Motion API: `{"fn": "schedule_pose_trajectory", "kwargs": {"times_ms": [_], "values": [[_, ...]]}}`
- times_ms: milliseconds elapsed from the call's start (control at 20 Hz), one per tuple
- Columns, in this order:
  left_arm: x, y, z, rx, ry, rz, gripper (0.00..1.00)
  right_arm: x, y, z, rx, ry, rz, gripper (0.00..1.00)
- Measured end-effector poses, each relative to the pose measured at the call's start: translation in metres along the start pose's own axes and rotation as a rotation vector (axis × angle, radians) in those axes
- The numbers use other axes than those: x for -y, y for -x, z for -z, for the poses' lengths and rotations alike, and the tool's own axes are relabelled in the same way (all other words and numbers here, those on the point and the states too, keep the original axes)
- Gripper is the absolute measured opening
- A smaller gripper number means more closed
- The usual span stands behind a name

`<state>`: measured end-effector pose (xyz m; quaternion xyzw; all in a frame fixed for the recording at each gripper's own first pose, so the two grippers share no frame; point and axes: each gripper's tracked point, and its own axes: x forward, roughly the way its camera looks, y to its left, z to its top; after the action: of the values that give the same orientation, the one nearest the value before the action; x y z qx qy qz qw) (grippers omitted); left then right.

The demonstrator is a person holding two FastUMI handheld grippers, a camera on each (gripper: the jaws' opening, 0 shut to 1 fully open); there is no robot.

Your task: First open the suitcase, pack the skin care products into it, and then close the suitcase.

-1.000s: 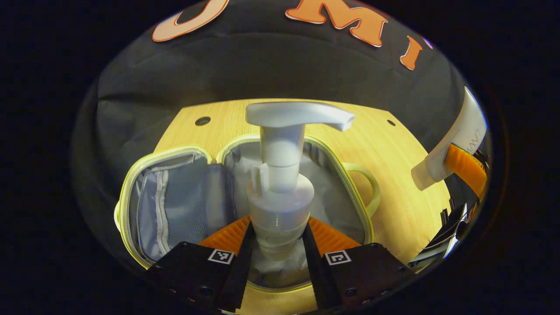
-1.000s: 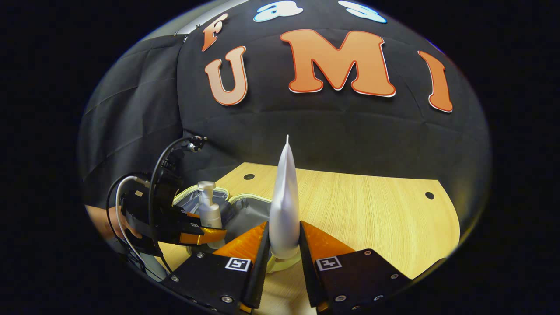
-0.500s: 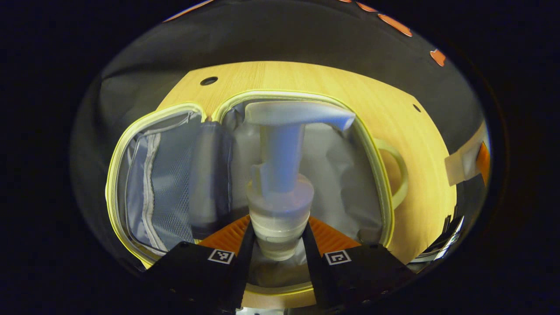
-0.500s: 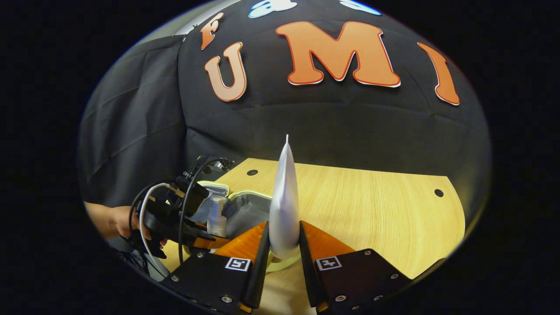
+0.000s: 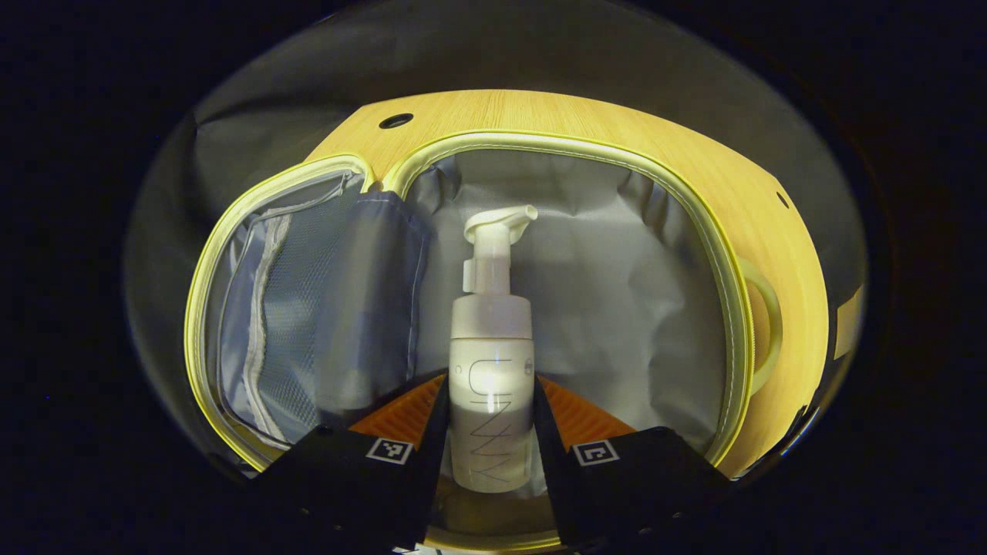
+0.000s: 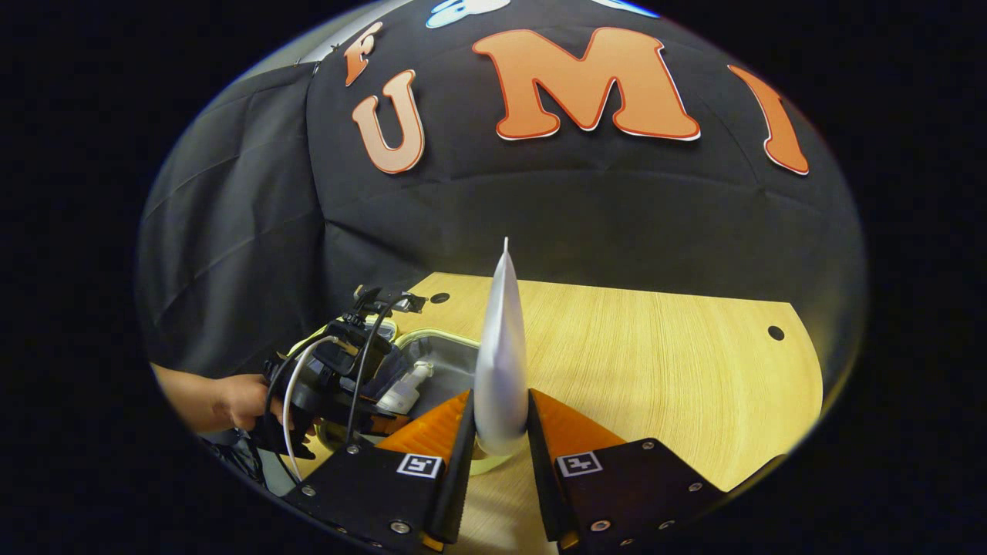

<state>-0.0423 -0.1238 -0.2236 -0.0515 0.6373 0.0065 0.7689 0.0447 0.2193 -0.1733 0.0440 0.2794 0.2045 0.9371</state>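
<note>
A small yellow-rimmed suitcase [image 5: 713,247] lies open on the wooden table, grey lining up. A white pump bottle [image 5: 491,385] lies lengthwise over the right half's lining, nozzle pointing away. My left gripper [image 5: 491,439] is shut on the bottle's lower body. In the right gripper view, the left gripper [image 6: 339,385] tilts down into the suitcase [image 6: 443,347] with the pump bottle [image 6: 406,391] at its tip. My right gripper [image 6: 500,439] hangs above the table to the suitcase's right, shut on a white tube [image 6: 501,347] that stands upright with its crimped end on top.
The suitcase's left half [image 5: 301,308] carries a mesh zip pocket. A loop handle [image 5: 767,331] sticks out of its right side. A hand [image 6: 231,397] holds the left gripper. The wooden table [image 6: 655,370] stretches right of the suitcase, with black cloth behind it.
The left gripper came down and tipped forward into the open suitcase; the pump bottle went from upright to lying along the fingers on the lining. The right gripper and tube barely moved.
</note>
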Motion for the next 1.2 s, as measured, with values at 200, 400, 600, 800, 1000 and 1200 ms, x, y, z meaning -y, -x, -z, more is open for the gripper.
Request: {"fn": "schedule_pose_trajectory", "kwargs": {"times_ms": [200,400,600,800,1000,1200], "values": [[0.002,0.004,-0.005,0.031,0.019,0.01,0.63,-0.004,-0.005,0.005,-0.022,-0.016,-0.015,0.4],[0.003,0.032,-0.025,0.157,-0.026,0.003,0.83,-0.016,-0.012,0.009,-0.046,-0.038,-0.05,0.4],[-0.011,0.066,-0.037,0.299,-0.03,-0.032,0.89,-0.032,-0.019,0.016,-0.077,-0.054,-0.089,0.4],[-0.042,0.108,-0.051,0.438,-0.017,-0.113,0.89,-0.051,-0.032,0.029,-0.138,-0.078,-0.131,0.4],[-0.084,0.151,-0.06,0.561,0.063,-0.193,0.89,-0.065,-0.043,0.041,-0.198,-0.106,-0.159,0.4],[-0.122,0.175,-0.049,0.591,0.147,-0.238,0.89,-0.087,-0.058,0.059,-0.298,-0.152,-0.196,0.4]]}}
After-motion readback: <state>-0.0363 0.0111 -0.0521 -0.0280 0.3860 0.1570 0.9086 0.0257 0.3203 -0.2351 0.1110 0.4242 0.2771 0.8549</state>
